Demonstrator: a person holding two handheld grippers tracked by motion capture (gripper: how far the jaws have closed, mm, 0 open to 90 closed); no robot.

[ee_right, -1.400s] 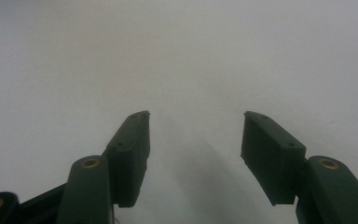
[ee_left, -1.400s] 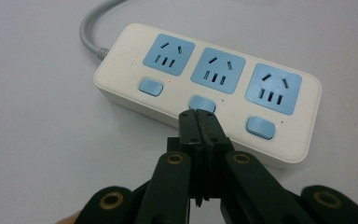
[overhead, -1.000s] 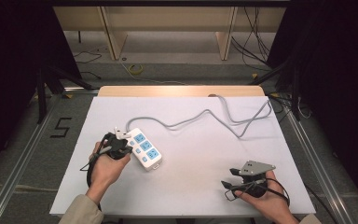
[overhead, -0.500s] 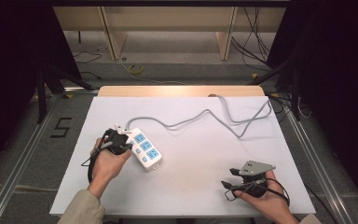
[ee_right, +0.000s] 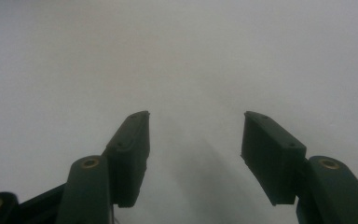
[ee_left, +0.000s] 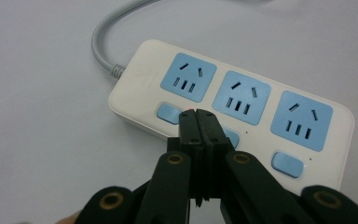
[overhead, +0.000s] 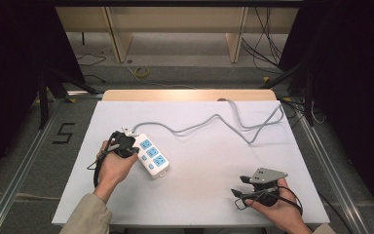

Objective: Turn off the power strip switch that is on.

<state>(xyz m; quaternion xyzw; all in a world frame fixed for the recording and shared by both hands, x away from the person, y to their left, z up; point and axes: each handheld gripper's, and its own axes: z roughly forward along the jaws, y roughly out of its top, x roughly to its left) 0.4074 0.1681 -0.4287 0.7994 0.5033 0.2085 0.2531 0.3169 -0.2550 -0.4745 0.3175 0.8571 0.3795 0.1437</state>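
Observation:
A white power strip point(overhead: 151, 154) with three blue sockets and small blue switches lies left of centre on the white table point(overhead: 209, 161). Its grey cable point(overhead: 214, 121) snakes to the back right. My left gripper point(overhead: 126, 145) is shut, its tips over the strip's near-left end. In the left gripper view the two closed jaws meet at the edge of the power strip point(ee_left: 233, 102), between two blue switch buttons point(ee_left: 168, 113); a tiny red spot shows at the tips. My right gripper point(overhead: 239, 196) rests near the front right, jaws open over bare table, as in the right gripper view point(ee_right: 196, 126).
The table's wooden back edge point(overhead: 190, 94) borders a floor strewn with cables. Metal rails point(overhead: 29, 156) run along both sides of the table. Dark curtains stand left and right.
The left hand has shifted slightly, bringing the shut jaws closer onto the strip's end. The right hand has stayed still.

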